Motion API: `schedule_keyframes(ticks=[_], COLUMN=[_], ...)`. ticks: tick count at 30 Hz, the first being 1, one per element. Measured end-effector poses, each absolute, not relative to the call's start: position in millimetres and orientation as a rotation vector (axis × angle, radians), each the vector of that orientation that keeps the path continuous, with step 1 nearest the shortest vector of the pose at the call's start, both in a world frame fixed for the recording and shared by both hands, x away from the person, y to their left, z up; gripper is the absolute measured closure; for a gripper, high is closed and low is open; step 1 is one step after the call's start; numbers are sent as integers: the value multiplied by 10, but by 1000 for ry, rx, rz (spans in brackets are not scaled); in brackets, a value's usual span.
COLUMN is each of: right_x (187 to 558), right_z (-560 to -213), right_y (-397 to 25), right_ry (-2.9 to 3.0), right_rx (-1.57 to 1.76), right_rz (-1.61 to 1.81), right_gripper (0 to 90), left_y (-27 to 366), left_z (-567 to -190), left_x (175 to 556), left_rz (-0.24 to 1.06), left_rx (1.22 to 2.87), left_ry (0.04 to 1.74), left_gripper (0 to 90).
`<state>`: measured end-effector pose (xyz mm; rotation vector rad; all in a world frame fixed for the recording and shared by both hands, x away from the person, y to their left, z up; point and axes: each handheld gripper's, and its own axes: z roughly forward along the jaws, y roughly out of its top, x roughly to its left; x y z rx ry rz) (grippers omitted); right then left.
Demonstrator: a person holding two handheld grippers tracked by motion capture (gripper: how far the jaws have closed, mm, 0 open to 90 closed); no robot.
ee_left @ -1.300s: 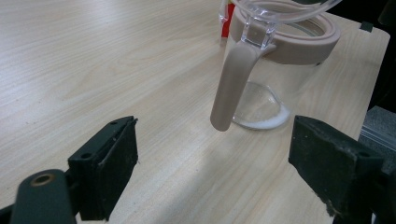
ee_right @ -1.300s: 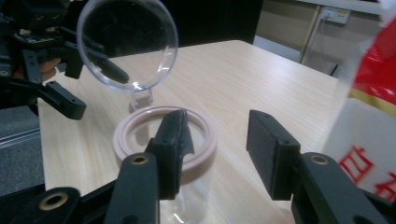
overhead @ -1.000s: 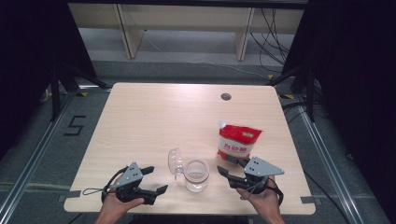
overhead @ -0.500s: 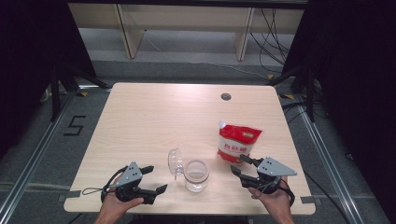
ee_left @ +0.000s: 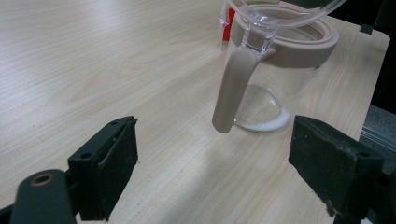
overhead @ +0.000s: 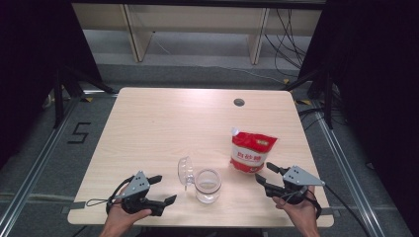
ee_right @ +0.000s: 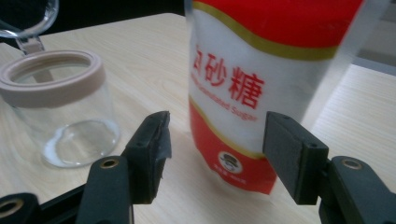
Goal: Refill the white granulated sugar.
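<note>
The sugar bag (overhead: 252, 153) stands upright near the surface's (overhead: 163, 128) right edge, spout up-left. The right gripper (overhead: 267, 175) sits just beside it, jaws spread wide; the left gripper (overhead: 163, 190) is spread too.

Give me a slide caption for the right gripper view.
Open right claw faces an upright granulated sugar bag, beside an open glass jar.

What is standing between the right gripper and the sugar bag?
Nothing visible. The right gripper is open and faces the sugar bag directly, with bare table between them. The glass jar stands off to one side, apart from the bag.
</note>
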<state>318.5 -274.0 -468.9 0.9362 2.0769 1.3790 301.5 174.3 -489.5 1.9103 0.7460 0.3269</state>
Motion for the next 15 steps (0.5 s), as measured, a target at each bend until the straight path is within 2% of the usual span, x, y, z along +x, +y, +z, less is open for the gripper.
schedule_keyframes(ticks=[8, 15], right_x=[3266, 3398], right_z=[-4752, -4778], right_y=[-2832, -2846], right_ry=[2050, 2071], right_rx=[975, 952], right_rz=[1359, 1337], right_gripper=[289, 253], left_y=[1720, 1704], left_z=[-4915, -4932], left_x=[3015, 3004], left_rz=[313, 307], left_rx=[1905, 1917], left_ry=[740, 771], left_gripper=[151, 151])
